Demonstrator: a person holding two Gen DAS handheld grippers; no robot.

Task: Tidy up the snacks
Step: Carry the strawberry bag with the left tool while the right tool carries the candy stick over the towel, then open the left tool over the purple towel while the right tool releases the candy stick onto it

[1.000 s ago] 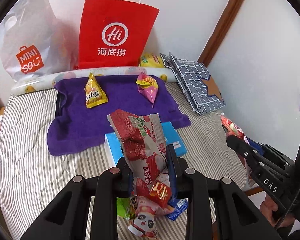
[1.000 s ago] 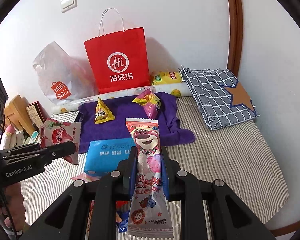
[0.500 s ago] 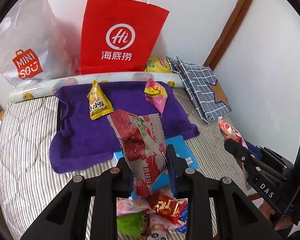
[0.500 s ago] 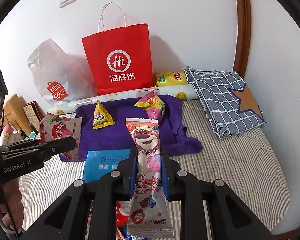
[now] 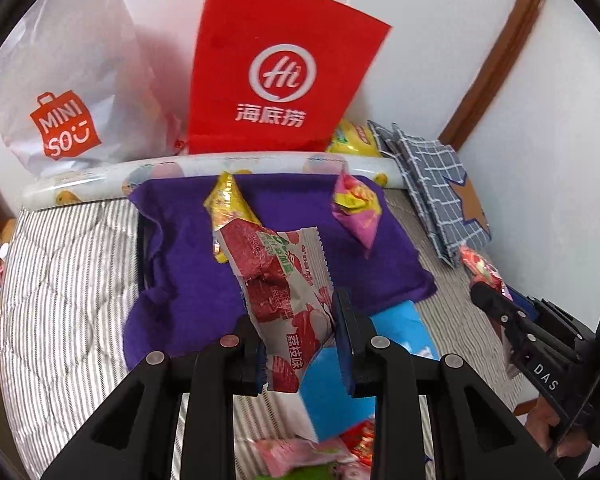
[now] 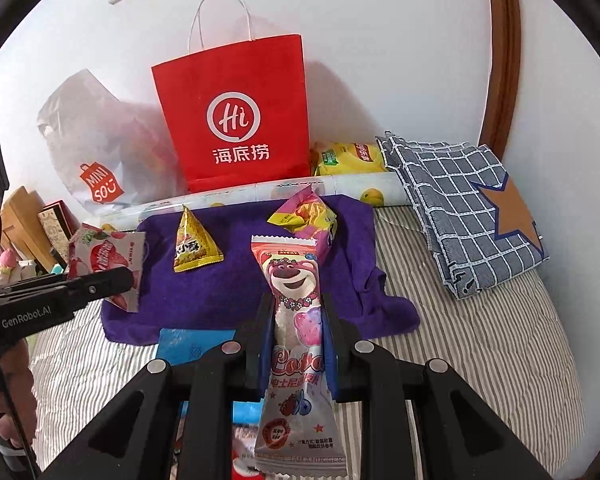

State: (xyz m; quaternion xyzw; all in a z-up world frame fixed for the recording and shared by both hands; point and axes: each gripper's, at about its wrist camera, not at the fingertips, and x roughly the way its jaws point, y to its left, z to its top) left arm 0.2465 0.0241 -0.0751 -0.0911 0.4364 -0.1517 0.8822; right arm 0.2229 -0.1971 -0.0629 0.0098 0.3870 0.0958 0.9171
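My left gripper (image 5: 300,332) is shut on a red and white lychee snack packet (image 5: 280,280), held upright over the near edge of the purple cloth (image 5: 180,280). My right gripper (image 6: 296,332) is shut on a pink bear candy packet (image 6: 294,320), also above the near edge of the purple cloth (image 6: 236,280). On the cloth lie a yellow triangular snack (image 6: 192,248) and a pink and yellow snack bag (image 6: 306,216). The left gripper with its lychee snack packet (image 6: 104,260) shows at the left of the right wrist view, and the right gripper's black body (image 5: 536,344) at the right of the left wrist view.
A red paper bag (image 6: 236,116) and a white plastic bag (image 6: 96,148) stand against the wall behind a rolled mat (image 5: 100,184). A blue tissue pack (image 5: 340,380) lies near the cloth. Loose snacks (image 5: 312,452) lie close below. Folded checked fabric (image 6: 468,208) lies at the right on the striped bedding (image 6: 480,340).
Both grippers have moved forward toward the purple cloth and the red bag, each keeping its packet. The loose snacks below have slid toward the bottom edge of the views.
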